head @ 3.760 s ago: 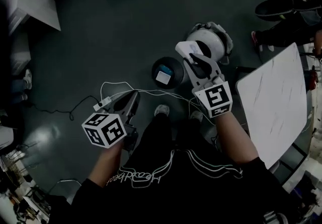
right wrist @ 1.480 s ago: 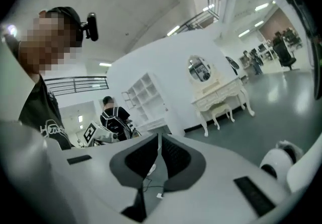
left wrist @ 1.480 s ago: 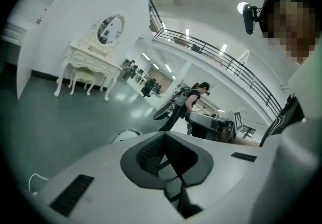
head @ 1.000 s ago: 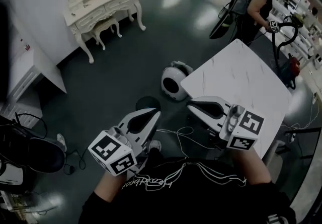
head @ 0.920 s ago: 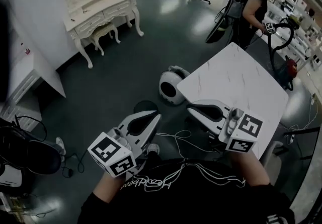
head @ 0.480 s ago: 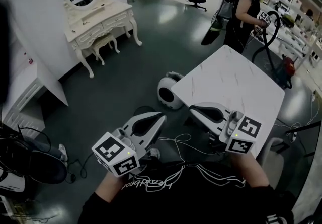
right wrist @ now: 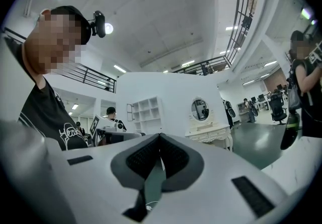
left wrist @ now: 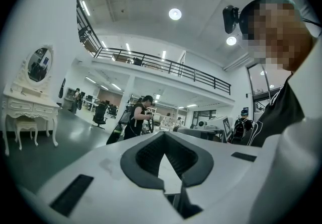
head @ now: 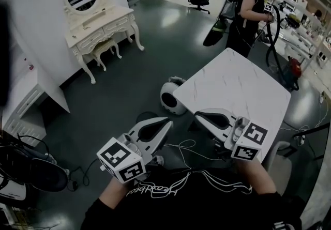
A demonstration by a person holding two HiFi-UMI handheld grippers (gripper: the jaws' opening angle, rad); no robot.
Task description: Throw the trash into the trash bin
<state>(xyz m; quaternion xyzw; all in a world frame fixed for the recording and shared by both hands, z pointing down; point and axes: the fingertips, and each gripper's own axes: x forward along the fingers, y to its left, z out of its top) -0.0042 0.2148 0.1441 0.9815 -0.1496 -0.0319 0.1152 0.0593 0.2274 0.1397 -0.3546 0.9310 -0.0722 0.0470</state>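
Swung from bin (head: 143, 116) to table (head: 232, 87) edge with left gripper (head: 166, 122) and right gripper (head: 198, 115) closed on nothing; trash likely dumped.

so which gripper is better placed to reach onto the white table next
Right, probably. The right gripper hangs by the near edge of the white table; the left gripper is over the floor, farther from it. Both have fingers shut, holding nothing.
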